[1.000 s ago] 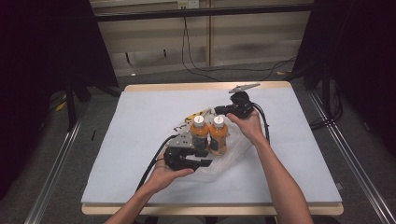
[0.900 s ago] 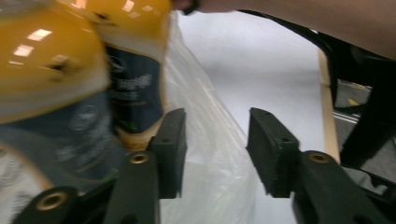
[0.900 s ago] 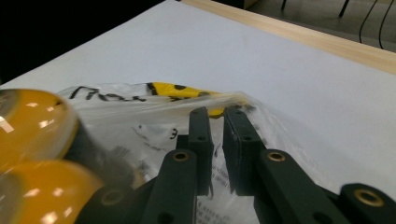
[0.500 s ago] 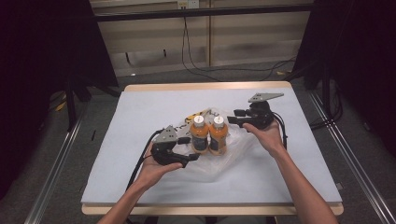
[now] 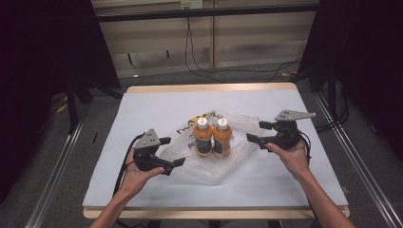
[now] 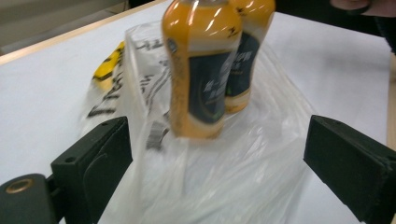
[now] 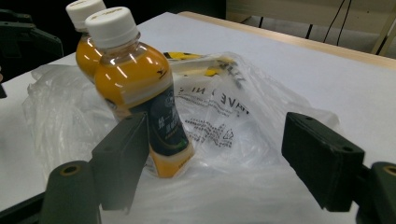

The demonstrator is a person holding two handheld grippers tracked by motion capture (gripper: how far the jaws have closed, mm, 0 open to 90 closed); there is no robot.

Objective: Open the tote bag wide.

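A: Where do things stand?

B: Two bottles (image 5: 212,137) stand upright, side by side and touching, at the middle of the high view, on a flattened clear bag (image 5: 223,164) spread over the table (image 5: 157,107). Judging by that, the bag has been pulled down off them and they are out, or nearly so.

A: And the grippers?

B: Both jaws have just been opening, and nothing is between them now. The left gripper (image 5: 172,152) sits at centre left of the high view, just off the bag's edge. In its own view the jaws stand wide with the bag and the bottles (image 6: 210,70) beyond them, untouched. The right gripper (image 5: 255,131) is at centre right, jaws apart too; in its view the nearer bottle (image 7: 140,93) rises past the left jaw, no pad pressing on it.

A: What's left?

B: Probably lifting the bottles clear, since they rest on the plastic, and perhaps folding the bag. Whether its far side still wraps their bases, I can't tell.
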